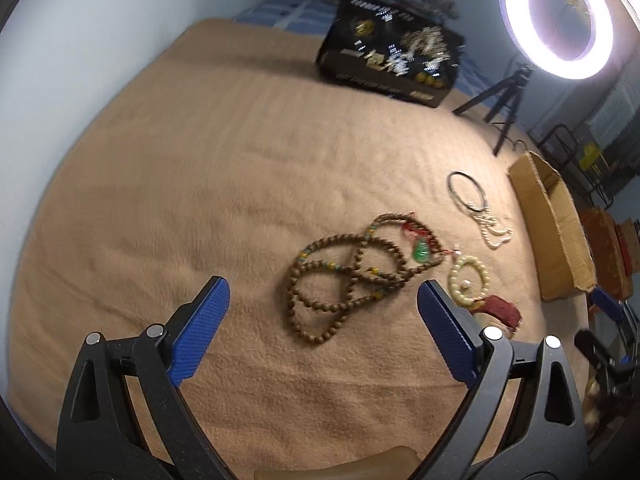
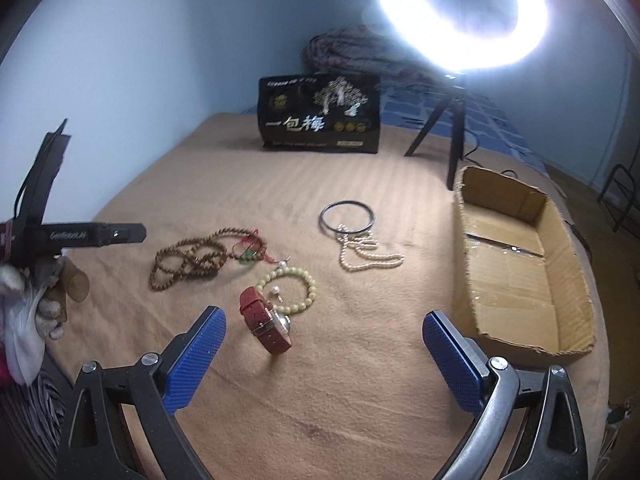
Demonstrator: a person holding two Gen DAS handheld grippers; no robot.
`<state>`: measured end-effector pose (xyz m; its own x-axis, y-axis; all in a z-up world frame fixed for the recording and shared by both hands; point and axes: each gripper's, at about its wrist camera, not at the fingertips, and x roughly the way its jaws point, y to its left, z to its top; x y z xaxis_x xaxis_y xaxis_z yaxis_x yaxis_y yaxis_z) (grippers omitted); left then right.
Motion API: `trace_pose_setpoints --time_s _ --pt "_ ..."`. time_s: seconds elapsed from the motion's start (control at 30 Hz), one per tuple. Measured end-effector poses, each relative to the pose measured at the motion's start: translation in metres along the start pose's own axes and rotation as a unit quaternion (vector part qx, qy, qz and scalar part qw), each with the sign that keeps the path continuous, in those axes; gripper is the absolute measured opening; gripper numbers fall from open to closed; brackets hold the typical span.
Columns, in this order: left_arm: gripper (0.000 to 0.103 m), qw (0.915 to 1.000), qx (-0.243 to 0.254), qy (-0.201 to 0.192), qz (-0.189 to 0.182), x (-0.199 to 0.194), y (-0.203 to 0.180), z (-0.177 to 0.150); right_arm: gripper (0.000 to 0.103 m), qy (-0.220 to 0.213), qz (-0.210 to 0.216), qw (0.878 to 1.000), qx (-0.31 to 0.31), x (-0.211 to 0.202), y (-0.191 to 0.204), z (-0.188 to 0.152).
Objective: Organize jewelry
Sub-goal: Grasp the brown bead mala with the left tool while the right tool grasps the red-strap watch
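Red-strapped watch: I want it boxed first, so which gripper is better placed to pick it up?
Right, probably. The red-strapped watch stands just ahead of the open right gripper, near the open cardboard box. The open left gripper faces the brown wooden bead necklace.

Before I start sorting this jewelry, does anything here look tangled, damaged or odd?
Yes. The brown bead necklace lies in crossed loops, with a red cord and green pendant over it, so it looks tangled. The pearl strand overlaps the dark bangle. The cardboard box has ragged edges.
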<state>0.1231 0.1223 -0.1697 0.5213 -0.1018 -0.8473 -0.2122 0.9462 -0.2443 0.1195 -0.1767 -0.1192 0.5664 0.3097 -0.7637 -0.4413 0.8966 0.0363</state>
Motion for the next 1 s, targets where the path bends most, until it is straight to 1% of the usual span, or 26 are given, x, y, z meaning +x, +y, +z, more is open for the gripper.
trace_pose_setpoints --time_s 0.13,0.3,0.43,0.57,0.63,0.73,0.8,0.83,0.9,0.97,1.0 --pt "0.097 0.9996 -0.016 0.017 0.013 0.019 0.006 0.003 0.099 0.010 0.002 1.000 -0.011 0.010 0.006 0.001" --pt "0.097 0.9986 -0.030 0.042 0.014 0.043 0.006 0.007 0.097 0.020 0.010 1.000 -0.019 0.023 0.013 0.004" --pt "0.097 0.9978 -0.034 0.052 0.022 0.056 0.002 0.012 0.096 0.027 0.016 0.999 -0.022 0.029 0.017 0.006" --pt "0.097 0.9965 -0.051 0.065 0.015 0.070 0.001 0.015 0.096 0.031 0.018 0.999 -0.025 0.035 0.019 0.008" --pt "0.097 0.9961 -0.053 0.070 0.013 0.074 -0.002 0.015 0.095 0.033 0.020 0.999 -0.027 0.036 0.020 0.009" --pt "0.096 0.9957 -0.049 0.076 0.021 0.081 -0.007 0.016 0.093 0.040 0.023 0.999 -0.027 0.040 0.020 0.009" --pt "0.089 0.9958 -0.041 0.075 0.032 0.085 -0.012 0.016 0.092 0.044 0.027 0.998 -0.026 0.044 0.021 0.010" --pt "0.087 0.9958 -0.036 0.074 0.039 0.087 -0.015 0.017 0.092 0.046 0.027 0.998 -0.026 0.045 0.022 0.010" --pt "0.079 0.9955 -0.028 0.072 0.054 0.089 -0.020 0.017 0.092 0.048 0.030 0.998 -0.029 0.047 0.024 0.011" --pt "0.076 0.9955 -0.024 0.070 0.060 0.091 -0.023 0.017 0.092 0.049 0.030 0.998 -0.034 0.049 0.027 0.011" --pt "0.072 0.9955 -0.021 0.068 0.063 0.092 -0.026 0.017 0.092 0.050 0.030 0.998 -0.038 0.051 0.030 0.011"
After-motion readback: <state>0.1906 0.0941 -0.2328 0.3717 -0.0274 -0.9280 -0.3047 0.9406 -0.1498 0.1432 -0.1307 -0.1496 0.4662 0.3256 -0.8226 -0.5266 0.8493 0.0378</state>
